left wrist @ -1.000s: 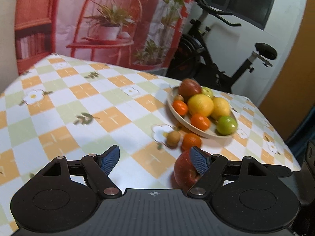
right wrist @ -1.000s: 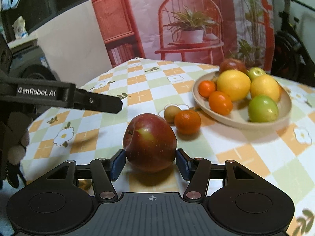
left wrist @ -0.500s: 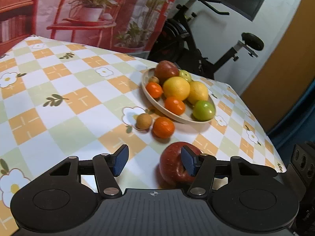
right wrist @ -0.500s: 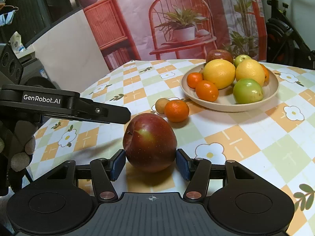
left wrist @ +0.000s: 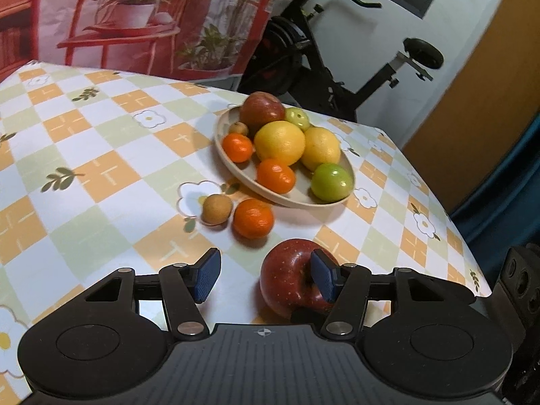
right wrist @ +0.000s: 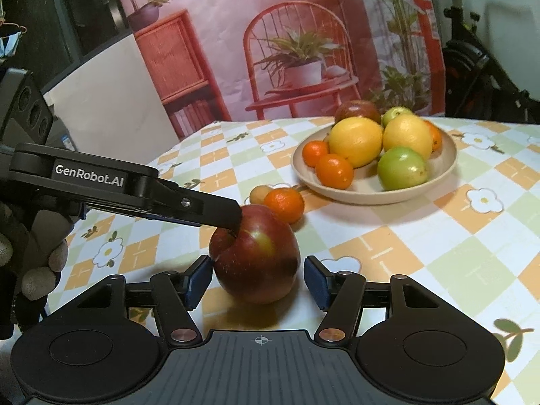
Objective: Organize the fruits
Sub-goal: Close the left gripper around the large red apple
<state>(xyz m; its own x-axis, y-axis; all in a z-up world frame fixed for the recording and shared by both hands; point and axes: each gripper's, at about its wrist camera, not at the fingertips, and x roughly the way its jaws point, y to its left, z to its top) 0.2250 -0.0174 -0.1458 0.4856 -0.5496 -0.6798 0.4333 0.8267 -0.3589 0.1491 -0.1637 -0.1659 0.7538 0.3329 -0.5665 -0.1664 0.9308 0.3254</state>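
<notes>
- The right claw [right wrist: 258, 281] is opening around the red apple [right wrist: 254, 253], its pads now just clear of the skin where they had clamped it.
- The left claw [left wrist: 265, 275], jaws apart, rests one finger on the apple's top.
- The apple stands on the tabletop [right wrist: 422, 243] near its front edge, released short of the fruit plate [right wrist: 445, 168]; likely a handover.

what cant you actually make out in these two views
- Underside of the large dark red apple: right wrist view, hidden by its own bulk.
- Whether the left tongs touch that apple: left wrist view, one pad covers the spot.
- Far fruit in the beige round plate: both views, blocked by the big yellow citrus.
- Person: only a gloved hand, cut by the left edge.
</notes>
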